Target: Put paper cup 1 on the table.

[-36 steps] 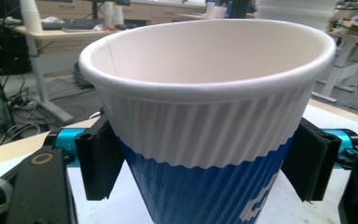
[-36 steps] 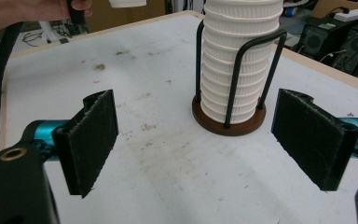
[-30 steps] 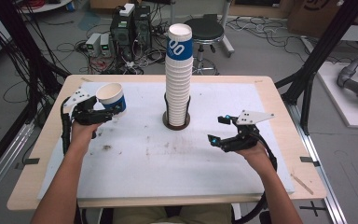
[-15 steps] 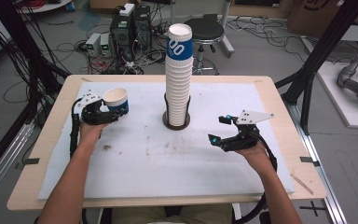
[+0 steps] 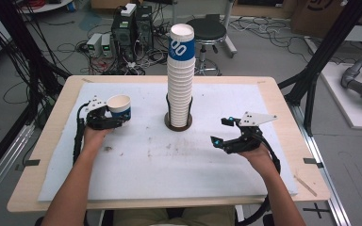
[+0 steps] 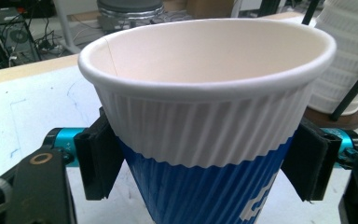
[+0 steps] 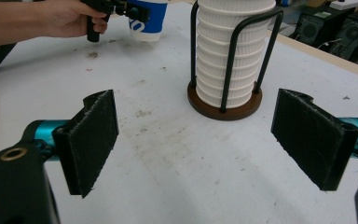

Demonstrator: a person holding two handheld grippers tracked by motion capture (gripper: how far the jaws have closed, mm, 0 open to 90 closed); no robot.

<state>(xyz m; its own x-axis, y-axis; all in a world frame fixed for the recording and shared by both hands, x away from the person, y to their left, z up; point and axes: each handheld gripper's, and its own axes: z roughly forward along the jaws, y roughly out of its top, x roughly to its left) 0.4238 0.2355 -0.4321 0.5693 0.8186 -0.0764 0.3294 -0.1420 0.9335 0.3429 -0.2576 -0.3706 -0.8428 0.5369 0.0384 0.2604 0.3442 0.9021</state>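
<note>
A paper cup (image 6: 205, 116) with a white ribbed top and a blue bottom stands upright between my left gripper's (image 6: 205, 163) black pads, which press on its sides. In the high view the cup (image 5: 119, 106) and left gripper (image 5: 109, 121) are at the mat's left, and the cup's base is at or just above the surface. A tall stack of the same cups (image 5: 180, 70) stands in a black wire holder on a brown base (image 5: 168, 126) at the table's middle. My right gripper (image 5: 220, 130) hovers open and empty to the right of the stack (image 7: 228, 51).
A stained white mat (image 5: 160, 165) covers most of the wooden table (image 5: 283, 94). Black frame posts (image 5: 320, 61) rise at the right and left sides. A stool (image 5: 207, 30) and computer boxes (image 5: 122, 28) stand on the floor beyond the far edge.
My left gripper has come down and slightly right with the cup, close to the mat. The right gripper has stayed where it was.
</note>
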